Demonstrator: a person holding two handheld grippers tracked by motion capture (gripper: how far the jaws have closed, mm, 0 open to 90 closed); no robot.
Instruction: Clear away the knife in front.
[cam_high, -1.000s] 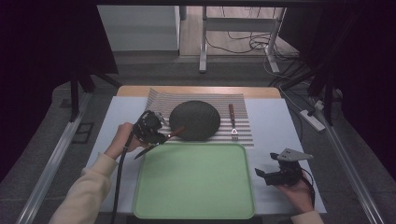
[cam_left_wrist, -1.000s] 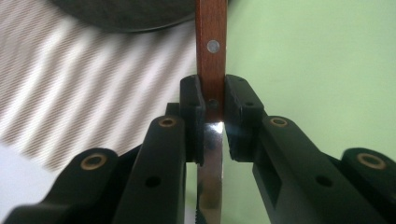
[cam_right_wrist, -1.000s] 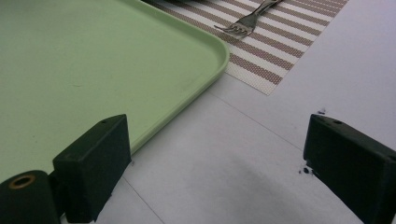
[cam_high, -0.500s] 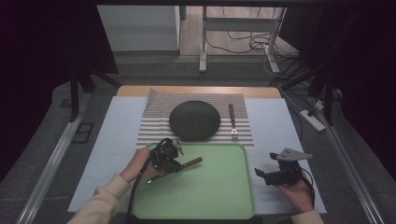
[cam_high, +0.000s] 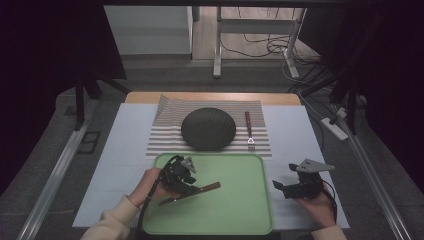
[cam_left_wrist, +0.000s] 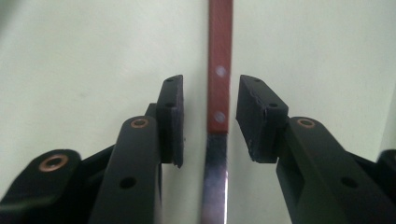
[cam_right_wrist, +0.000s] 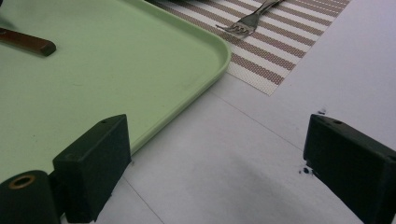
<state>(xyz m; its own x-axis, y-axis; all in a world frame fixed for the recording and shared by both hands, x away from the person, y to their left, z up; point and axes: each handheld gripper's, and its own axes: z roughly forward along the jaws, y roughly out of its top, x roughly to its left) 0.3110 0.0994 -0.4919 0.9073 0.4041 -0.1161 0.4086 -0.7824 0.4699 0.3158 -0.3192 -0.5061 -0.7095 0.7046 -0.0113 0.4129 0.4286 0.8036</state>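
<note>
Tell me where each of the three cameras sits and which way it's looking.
High view: above the person's side, looking forward and down on the green tray; both hands and forearms enter below.
Left gripper view: on the left gripper, looking down at the knife between its parted jaws.
Right gripper view: on the right gripper, looking low across the table toward the fork.
Shared: tray and knife.

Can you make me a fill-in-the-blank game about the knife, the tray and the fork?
1. The knife with the brown handle lies on the ____ tray.
2. The left claw has just been opening, and its pads are ____ the knife, one on each side.
3. The fork lies on the ____ placemat, right of the dark round plate.
4. The right claw is open and holds ____.

Missing words: green; not touching; striped; nothing
</note>
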